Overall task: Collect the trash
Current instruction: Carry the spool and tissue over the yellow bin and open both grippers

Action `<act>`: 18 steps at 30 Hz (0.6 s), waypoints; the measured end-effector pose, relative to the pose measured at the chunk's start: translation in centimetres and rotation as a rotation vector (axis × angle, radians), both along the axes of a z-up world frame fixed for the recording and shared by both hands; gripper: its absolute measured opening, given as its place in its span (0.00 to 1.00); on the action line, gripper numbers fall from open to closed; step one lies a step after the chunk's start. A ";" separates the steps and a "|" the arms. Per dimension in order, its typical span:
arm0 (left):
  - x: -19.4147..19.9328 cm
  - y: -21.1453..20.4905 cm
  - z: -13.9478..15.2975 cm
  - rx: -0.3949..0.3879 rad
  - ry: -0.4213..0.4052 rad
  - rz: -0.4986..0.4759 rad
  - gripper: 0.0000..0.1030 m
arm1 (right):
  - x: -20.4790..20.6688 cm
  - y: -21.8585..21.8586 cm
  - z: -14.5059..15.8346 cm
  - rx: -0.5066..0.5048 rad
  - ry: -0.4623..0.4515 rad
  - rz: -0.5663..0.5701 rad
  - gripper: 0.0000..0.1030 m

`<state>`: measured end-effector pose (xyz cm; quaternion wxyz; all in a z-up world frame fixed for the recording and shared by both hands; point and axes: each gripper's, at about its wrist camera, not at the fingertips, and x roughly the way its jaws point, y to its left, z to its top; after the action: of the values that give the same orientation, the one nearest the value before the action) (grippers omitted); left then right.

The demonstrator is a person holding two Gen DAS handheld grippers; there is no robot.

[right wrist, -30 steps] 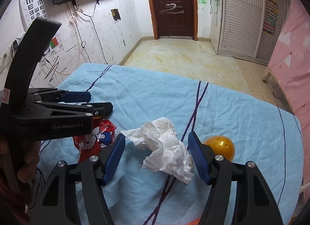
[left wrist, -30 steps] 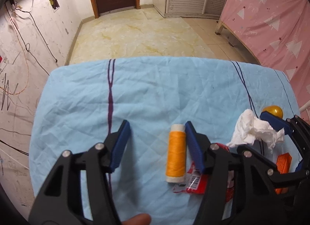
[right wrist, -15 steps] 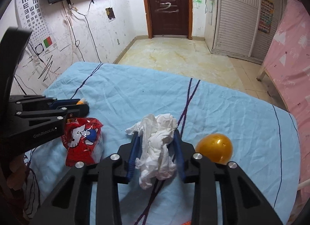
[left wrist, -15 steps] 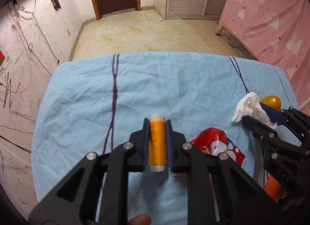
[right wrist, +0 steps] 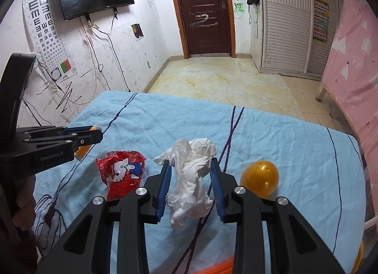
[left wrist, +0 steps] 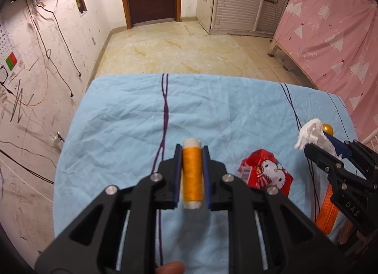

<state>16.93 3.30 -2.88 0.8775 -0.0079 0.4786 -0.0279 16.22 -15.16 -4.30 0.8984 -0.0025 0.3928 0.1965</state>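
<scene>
The crumpled white tissue (right wrist: 192, 179) sits pinched between the blue pads of the right gripper (right wrist: 191, 187), its jaws clenched on the wad, which hangs above the light blue bedsheet (right wrist: 295, 146). In the left wrist view the same tissue (left wrist: 311, 133) shows at the right edge, beside the dark arms of that gripper. The left gripper (left wrist: 192, 177) has its jaws closed tight on an orange thread spool (left wrist: 192, 179), held lengthwise between the pads with its white ends showing front and back. Between the two grippers a red Hello Kitty wrapper (right wrist: 121, 172) lies flat on the sheet, just left of the tissue. A golden plastic egg (right wrist: 259, 177) rests on the sheet just to the right of the right gripper. An orange flat item (left wrist: 327, 212) lies near the sheet's near right edge, partly hidden.
</scene>
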 end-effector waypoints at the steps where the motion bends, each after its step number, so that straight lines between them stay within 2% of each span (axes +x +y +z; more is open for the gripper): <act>1: -0.2 -0.1 0.2 0.004 -0.006 0.000 0.15 | -0.2 -0.1 0.2 0.007 -0.004 -0.004 0.26; 11: -2.6 -2.6 2.3 0.023 -0.054 -0.024 0.15 | -2.9 -2.8 2.0 0.059 -0.056 -0.041 0.26; 18: -4.8 -5.0 4.3 0.032 -0.095 -0.065 0.15 | -5.7 -6.4 3.4 0.098 -0.105 -0.098 0.26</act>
<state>12.12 -1.75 1.46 0.8979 0.0232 0.4368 -0.0492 10.51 -21.55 -0.94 0.9253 0.0506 0.3348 0.1708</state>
